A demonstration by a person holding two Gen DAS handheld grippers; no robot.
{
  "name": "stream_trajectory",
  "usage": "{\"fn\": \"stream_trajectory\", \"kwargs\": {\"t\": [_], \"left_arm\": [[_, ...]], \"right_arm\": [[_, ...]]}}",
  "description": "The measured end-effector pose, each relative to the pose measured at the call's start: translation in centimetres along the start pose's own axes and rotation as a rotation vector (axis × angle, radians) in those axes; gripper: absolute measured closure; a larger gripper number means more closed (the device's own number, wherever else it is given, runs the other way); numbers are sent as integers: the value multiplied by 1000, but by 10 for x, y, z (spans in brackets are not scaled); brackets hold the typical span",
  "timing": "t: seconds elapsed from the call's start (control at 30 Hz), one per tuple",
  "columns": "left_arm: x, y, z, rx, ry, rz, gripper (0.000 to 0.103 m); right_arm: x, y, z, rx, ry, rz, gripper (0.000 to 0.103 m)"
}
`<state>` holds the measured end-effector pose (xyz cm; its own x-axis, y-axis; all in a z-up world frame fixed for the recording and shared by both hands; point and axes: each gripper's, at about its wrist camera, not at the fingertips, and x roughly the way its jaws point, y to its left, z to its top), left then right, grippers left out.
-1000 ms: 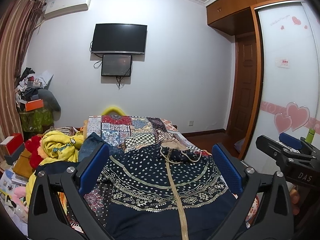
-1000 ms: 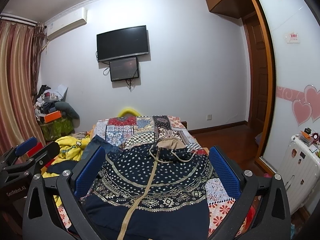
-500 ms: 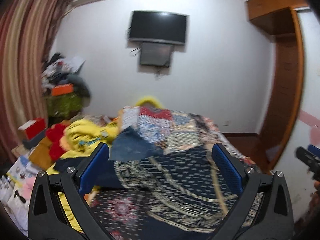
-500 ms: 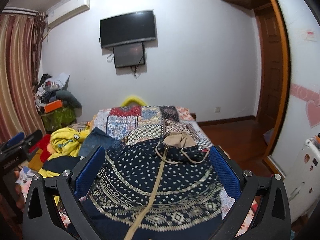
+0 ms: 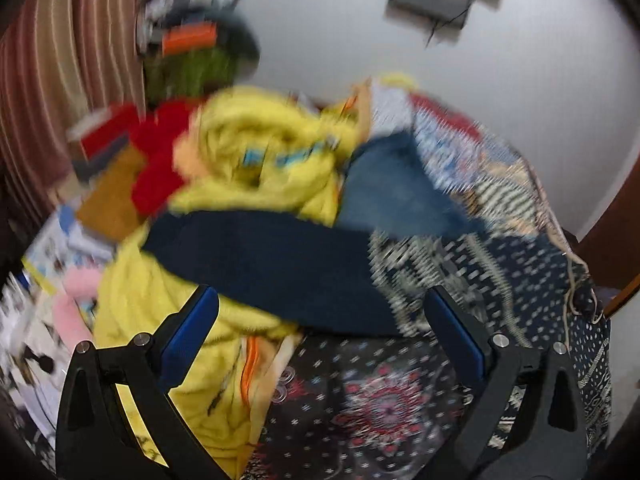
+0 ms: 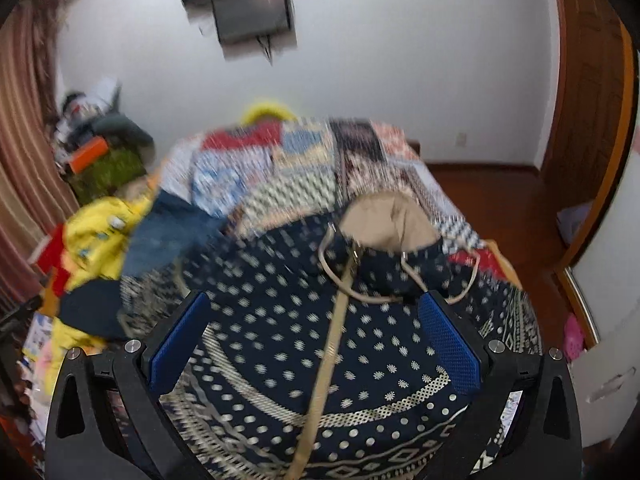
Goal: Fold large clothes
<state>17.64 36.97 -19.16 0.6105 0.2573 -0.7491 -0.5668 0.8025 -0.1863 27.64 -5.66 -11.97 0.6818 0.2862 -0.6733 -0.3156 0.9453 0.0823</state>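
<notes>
A navy hooded garment with cream dots, patterned bands, a tan zip and a tan-lined hood lies spread front-up on the bed. Its plain navy sleeve stretches left over a yellow garment. My left gripper is open and empty, just above that sleeve and the garment's left side. My right gripper is open and empty above the chest, below the hood. Both views are motion-blurred.
A yellow garment, blue jeans and red cloth are heaped at the bed's left. A patchwork cover lies beyond. Clutter and a curtain stand left; a wooden door and floor are right.
Both grippers have tipped down and moved closer to the garment. The left one has swung left toward the sleeve and the yellow heap. Both stay open.
</notes>
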Motion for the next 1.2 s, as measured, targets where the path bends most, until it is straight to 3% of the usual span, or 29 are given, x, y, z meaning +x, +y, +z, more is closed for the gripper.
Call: {"fn": "stream_trajectory", "kwargs": {"t": [0.13,0.43,0.63,0.77,1.2], "left_arm": [[49,40,-5,-104,132,-46,0],[111,105,-2,-372,222,-206,31],[137,111,8,-372,233,-139,43],[144,105,8,-349,275,-101,43],[152,123,-11,-460,320,-132,42]], "right_arm": [[48,1,-4,-49,115,-50,0],[109,9,-3,-133,226,-89,0],[116,19,-5,-189,219,-97,0],[117,20,-6,-206,231,-95,0],[98,13,-13,-218,210,-93,0]]}}
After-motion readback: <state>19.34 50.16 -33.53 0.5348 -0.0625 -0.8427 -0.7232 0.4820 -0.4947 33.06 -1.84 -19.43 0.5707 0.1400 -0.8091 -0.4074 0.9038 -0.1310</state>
